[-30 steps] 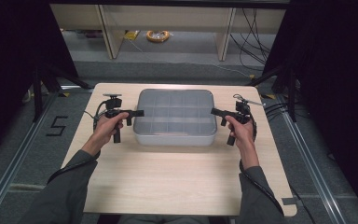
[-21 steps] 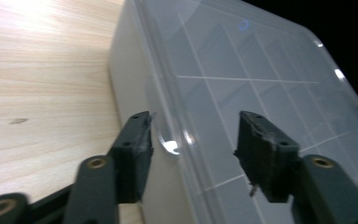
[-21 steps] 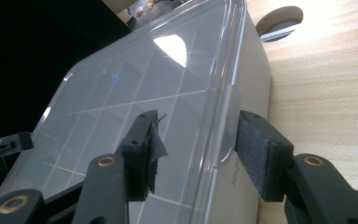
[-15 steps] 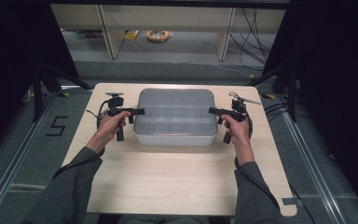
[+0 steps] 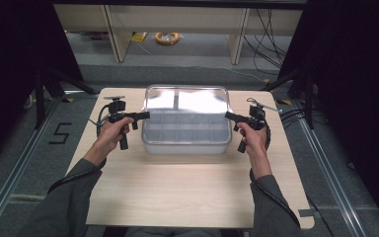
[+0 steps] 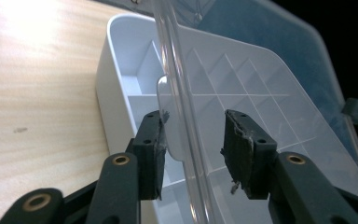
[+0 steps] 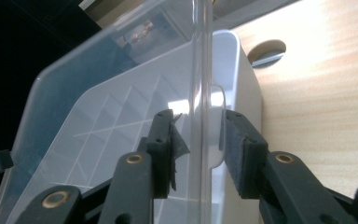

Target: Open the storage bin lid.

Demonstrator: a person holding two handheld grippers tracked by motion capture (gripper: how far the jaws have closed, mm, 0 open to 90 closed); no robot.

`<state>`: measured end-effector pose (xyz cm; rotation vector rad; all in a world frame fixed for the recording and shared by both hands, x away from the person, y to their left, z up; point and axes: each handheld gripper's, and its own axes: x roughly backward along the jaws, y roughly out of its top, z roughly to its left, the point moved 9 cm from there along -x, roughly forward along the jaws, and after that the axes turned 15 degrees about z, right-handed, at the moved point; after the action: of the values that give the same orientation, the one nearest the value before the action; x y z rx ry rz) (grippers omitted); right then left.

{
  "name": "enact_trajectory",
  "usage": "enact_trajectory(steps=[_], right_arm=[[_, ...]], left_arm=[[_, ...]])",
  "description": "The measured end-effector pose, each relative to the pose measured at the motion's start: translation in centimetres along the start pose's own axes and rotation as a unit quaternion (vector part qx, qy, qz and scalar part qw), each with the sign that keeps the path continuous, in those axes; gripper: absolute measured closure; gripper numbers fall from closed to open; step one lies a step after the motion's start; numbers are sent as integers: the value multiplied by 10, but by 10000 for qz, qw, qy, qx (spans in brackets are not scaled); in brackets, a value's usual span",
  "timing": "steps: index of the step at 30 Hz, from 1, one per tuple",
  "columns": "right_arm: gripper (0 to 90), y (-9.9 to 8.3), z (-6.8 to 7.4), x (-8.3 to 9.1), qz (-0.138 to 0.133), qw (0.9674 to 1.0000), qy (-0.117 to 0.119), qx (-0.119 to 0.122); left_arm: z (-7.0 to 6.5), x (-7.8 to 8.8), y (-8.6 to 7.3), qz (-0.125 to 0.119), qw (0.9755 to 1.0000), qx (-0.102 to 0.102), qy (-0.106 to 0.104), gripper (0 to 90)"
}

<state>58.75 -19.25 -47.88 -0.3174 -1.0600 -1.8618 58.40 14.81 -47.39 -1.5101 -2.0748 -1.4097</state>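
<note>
A clear plastic compartment box (image 5: pixel 185 144) stands at the middle of the table, its clear lid (image 5: pixel 187 98) tilted up toward the back. My left gripper (image 5: pixel 145 115) is at the lid's left edge and my right gripper (image 5: pixel 228 116) at its right edge. In the left gripper view the lid (image 6: pixel 261 84) passes edge-on between the jaws of the open gripper (image 6: pixel 193 140), its tab against one pad (image 6: pixel 154 154), above the white box (image 6: pixel 116 79). In the right gripper view the lid (image 7: pixel 112 93) also stands between the parted jaws of that gripper (image 7: pixel 198 135), beside the box wall (image 7: pixel 242 79).
The wooden table (image 5: pixel 177 197) has bare board in front of the box and a cable hole (image 7: pixel 266 48) near its right rear. Behind the table is a low shelf with a yellow coil (image 5: pixel 168 38) on the floor. Black curtains flank both sides.
The lid, flat on the box a second ago, has swung up toward the back. Both grippers stayed at its side edges and rose a little with it.
</note>
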Motion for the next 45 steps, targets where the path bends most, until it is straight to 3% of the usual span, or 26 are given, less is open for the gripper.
enact_trajectory(steps=[3, 7, 16, 18, 20, 23, 26, 27, 28, 40, 45], right_arm=[[664, 1, 8, 7, -72, 9999, 120, 59], [671, -1, 16, 15, -65, 9998, 170, 109], [674, -12, 28, 34, -169, 9991, 206, 320], [674, -16, 26, 36, -228, 9980, 123, 574], [674, -21, 27, 39, -260, 9979, 199, 556], [677, -30, 28, 43, -327, 9975, 269, 571], [677, -36, 25, 46, -339, 9971, 198, 647], [682, -39, 27, 48, -287, 9983, 231, 448], [683, -39, 25, 49, -339, 9974, 223, 593], [682, -56, 31, 62, -312, 9974, 280, 580], [682, -66, 33, 68, -369, 9970, 260, 631]], left_arm=[[-2, 5, 0, -33, 10000, 34, -84, 585], [-7, 19, -4, -110, 9997, -74, -229, 602], [-23, 42, -20, -305, 9987, -384, -153, 630], [-25, 45, -24, -334, 9982, -469, -161, 629], [-27, 48, -29, -369, 9978, -528, -131, 631], [-28, 47, -40, -308, 9974, -647, -54, 622], [-31, 47, -49, -347, 9970, -679, -140, 629], [-31, 47, -50, -313, 9969, -711, -107, 627], [-33, 47, -52, -268, 9966, -768, -141, 625], [-37, 56, -68, -177, 9965, -781, -241, 627], [-38, 58, -82, -41, 9956, -903, -262, 622]])
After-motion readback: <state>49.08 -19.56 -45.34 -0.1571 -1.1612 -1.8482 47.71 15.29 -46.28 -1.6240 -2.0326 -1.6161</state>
